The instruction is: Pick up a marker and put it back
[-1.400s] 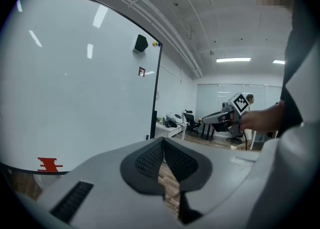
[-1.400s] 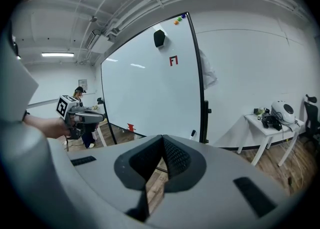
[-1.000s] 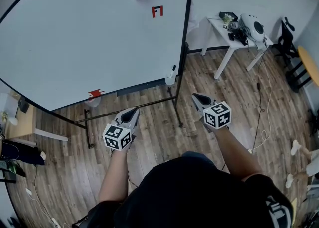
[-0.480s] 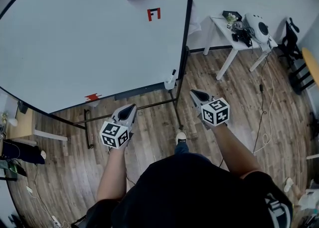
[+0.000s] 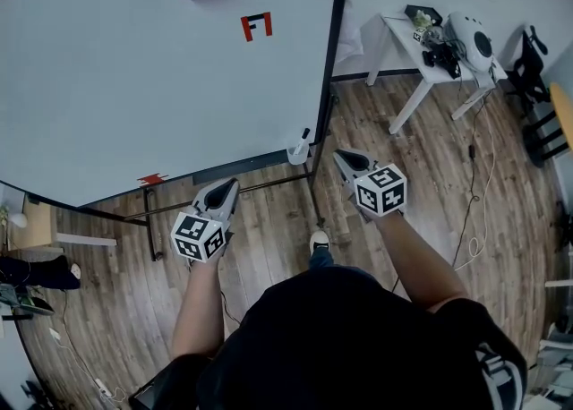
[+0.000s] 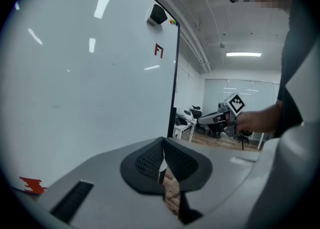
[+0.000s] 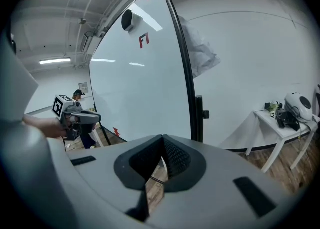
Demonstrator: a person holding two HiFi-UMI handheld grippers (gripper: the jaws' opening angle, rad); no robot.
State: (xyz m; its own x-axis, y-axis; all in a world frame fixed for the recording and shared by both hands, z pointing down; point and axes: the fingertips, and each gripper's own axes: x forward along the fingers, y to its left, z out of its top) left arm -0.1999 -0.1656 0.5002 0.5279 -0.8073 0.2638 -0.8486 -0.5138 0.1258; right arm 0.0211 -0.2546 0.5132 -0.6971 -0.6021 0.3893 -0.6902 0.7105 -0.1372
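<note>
Marker (image 5: 305, 136) apparently upright in cup (image 5: 296, 152), tip up; left gripper (image 5: 226, 189) and right gripper (image 5: 344, 158) jaws pressed together.

This is an office or lab workroom, not a home. A tall whiteboard (image 5: 161, 86) on a black-framed stand fills the far left. A cup (image 5: 296, 154) at its lower right corner holds a marker (image 5: 305, 136). The floor (image 5: 269, 220) is wood-look plank, with loose cables (image 5: 480, 216) trailing across it on the right. By the far white wall stands a white table (image 5: 398, 29) carrying a white rounded device (image 5: 479, 41) and dark gear (too small to name). A black chair (image 5: 533, 57) sits at the far right. The left gripper view shows a strip ceiling light (image 6: 243, 54), exposed ceiling conduits (image 6: 195, 33) and glass partitions (image 6: 220, 90) at the far end.
</note>
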